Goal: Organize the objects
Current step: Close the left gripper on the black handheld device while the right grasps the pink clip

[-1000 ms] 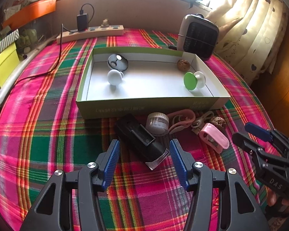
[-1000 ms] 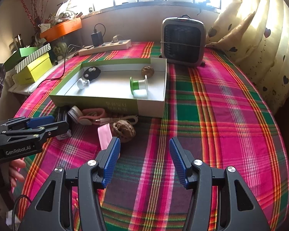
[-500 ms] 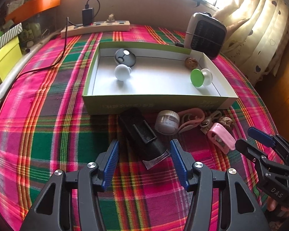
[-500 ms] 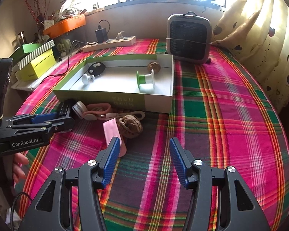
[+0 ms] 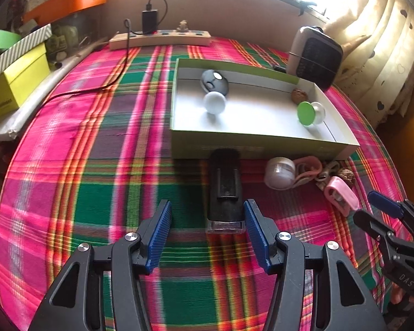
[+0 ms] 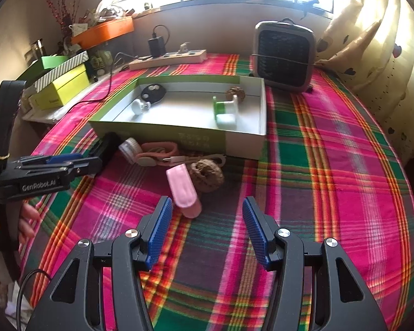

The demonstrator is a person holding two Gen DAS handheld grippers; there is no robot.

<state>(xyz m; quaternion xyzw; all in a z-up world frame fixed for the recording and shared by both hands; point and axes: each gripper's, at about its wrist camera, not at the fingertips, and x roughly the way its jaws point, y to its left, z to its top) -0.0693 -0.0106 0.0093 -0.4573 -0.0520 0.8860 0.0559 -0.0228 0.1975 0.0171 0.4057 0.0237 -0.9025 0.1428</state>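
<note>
Your left gripper point(image 5: 205, 229) has its jaws spread wide, the black clip-backed device point(image 5: 225, 190) lying on the desk between them, its far end against the green-walled box point(image 5: 259, 144). Your right gripper point(image 6: 205, 227) is likewise released, hovering near the pink case point(image 6: 183, 190) and walnut point(image 6: 207, 175)

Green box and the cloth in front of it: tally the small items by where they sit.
In the green box: 4 (black fob, white knob, green spool, walnut).
On the cloth outside it: 6 (black device, white jar, pink strap, cable, pink case, walnut).
Total: 10.
</note>
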